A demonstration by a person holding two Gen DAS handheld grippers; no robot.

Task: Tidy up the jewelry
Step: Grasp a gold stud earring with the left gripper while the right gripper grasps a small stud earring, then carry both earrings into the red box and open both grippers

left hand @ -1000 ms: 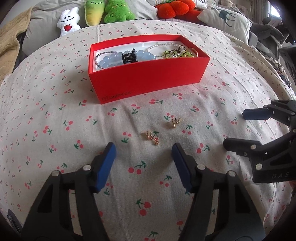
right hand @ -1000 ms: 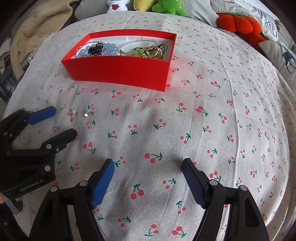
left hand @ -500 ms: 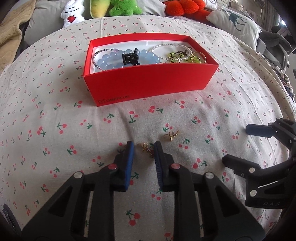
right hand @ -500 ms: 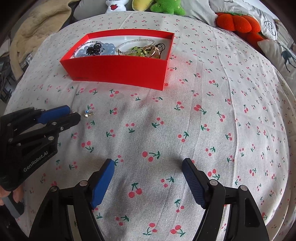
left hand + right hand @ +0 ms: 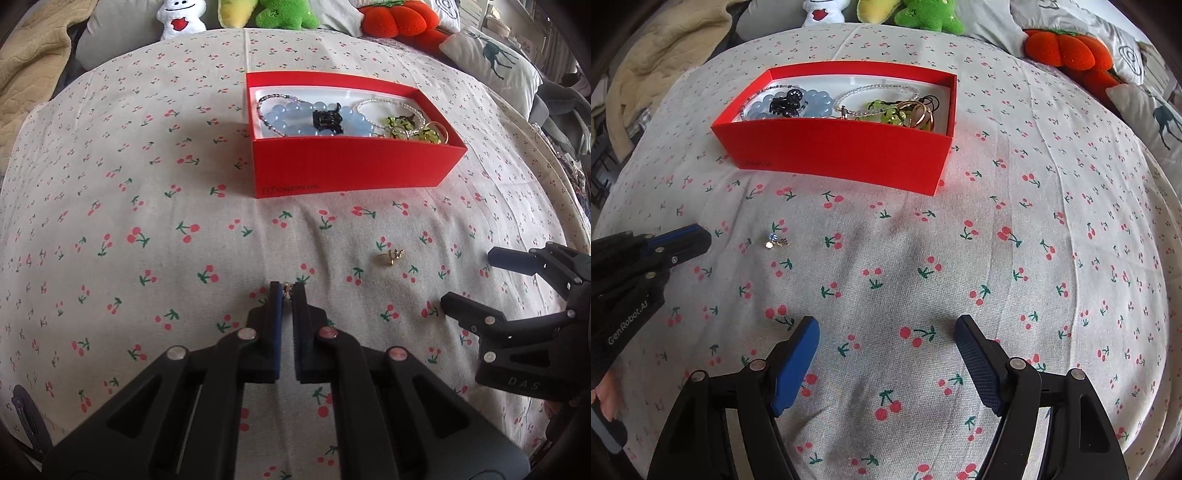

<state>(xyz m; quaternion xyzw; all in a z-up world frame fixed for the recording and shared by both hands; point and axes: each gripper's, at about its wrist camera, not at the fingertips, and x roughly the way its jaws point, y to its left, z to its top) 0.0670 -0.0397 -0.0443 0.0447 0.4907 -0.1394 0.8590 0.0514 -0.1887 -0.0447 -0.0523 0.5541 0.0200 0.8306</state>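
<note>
1. Since a second ago, the left gripper [image 5: 287, 290] has gone from wide open to clamped on a small gold earring [image 5: 287, 289] at its pad tips, and the red box [image 5: 351, 170] now sits toward 1 o'clock in the left wrist view.
2. A second gold earring [image 5: 390, 256] lies on the cherry-print cloth [image 5: 147, 221] at 2 o'clock from those tips, apart from them.
3. The box holds a blue bead bracelet [image 5: 295, 118], a black clip [image 5: 327, 119] and green beads [image 5: 406, 125].
4. The right gripper [image 5: 886, 332] hangs with jaws wide apart and nothing between them.
5. Plush toys [image 5: 284, 13] and pillows [image 5: 491, 62] line the 12 o'clock edge; nothing stands between the earrings and the box.
</note>
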